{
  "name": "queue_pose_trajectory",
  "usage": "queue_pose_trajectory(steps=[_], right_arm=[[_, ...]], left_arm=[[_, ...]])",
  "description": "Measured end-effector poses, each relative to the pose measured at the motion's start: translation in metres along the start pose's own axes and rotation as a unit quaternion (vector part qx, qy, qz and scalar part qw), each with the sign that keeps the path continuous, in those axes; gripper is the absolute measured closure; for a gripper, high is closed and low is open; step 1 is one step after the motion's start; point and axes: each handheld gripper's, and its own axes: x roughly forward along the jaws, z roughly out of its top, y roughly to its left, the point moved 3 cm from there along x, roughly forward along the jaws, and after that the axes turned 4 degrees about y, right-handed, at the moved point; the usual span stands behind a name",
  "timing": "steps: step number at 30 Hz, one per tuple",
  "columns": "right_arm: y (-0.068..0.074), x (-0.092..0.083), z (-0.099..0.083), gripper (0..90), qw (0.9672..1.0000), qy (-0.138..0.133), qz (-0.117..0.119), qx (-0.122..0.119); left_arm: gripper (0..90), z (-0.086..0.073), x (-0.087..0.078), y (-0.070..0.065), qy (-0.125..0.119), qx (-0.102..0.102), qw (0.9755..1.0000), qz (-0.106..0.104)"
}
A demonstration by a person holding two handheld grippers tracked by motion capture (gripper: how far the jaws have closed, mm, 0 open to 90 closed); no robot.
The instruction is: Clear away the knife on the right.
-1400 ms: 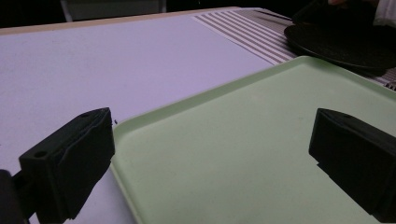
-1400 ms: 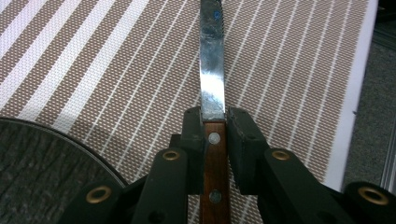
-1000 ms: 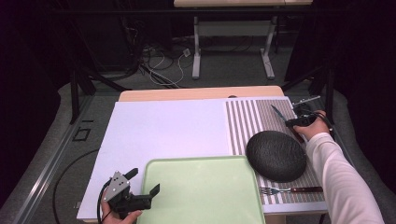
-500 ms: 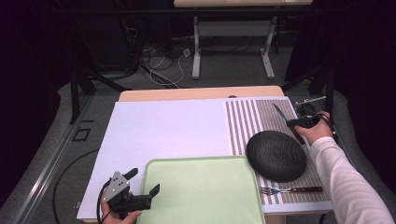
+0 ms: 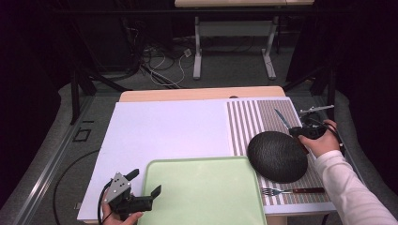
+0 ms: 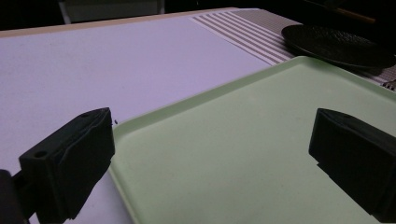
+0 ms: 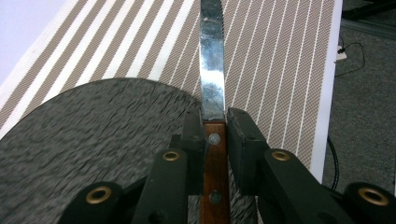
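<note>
On the striped placemat at three o'clock, knife clenched by right gripper, fork untouched, left gripper released over tray.

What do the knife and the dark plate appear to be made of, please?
Knife: shiny, mirror-like blade, likely steel; reddish-brown riveted handle, probably wood, clamped in the right tongs. Plate: matte black with pebbled texture, possibly stoneware or cast material; hard to tell.
</note>
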Motion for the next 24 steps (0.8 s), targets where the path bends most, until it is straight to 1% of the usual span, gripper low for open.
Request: queue_pose_trajectory(steps=[3,4,8,14,15,16,18,20,24], right_arm=[[0.005,-0.006,-0.007,77.2,1.0000,-0.001,0.006,0.002],[0.007,-0.008,-0.009,77.2,1.0000,-0.002,0.007,0.006],[0.016,-0.017,-0.019,77.2,1.0000,-0.003,0.009,0.003],[0.031,-0.026,-0.036,77.2,0.9999,-0.005,0.004,-0.014],[0.034,-0.027,-0.039,77.2,0.9999,-0.005,0.005,-0.012],[0.036,-0.027,-0.043,77.2,0.9999,-0.004,0.005,-0.016],[0.042,-0.029,-0.048,77.2,0.9999,-0.003,0.006,-0.016],[0.046,-0.030,-0.053,77.2,0.9998,-0.004,0.006,-0.021],[0.057,-0.035,-0.065,77.2,0.9996,-0.006,0.003,-0.028]], left_arm=[[0.7,0.000,0.000,0.000,0.000,0.003,1.0000,0.001],[0.6,0.000,0.000,0.000,0.000,0.003,1.0000,0.000],[0.6,0.000,-0.001,-0.001,-0.001,-0.001,1.0000,-0.001],[0.6,0.000,-0.001,-0.001,-0.001,0.004,1.0000,-0.001],[0.6,0.000,-0.001,-0.001,-0.001,0.003,1.0000,-0.001],[0.6,0.000,-0.001,-0.001,-0.001,0.003,1.0000,-0.001],[0.6,0.000,-0.001,-0.001,-0.001,0.003,1.0000,-0.001],[0.6,0.001,-0.002,-0.001,-0.001,0.006,1.0000,0.000],[0.6,0.001,-0.002,-0.001,-0.002,0.003,1.0000,-0.001]])
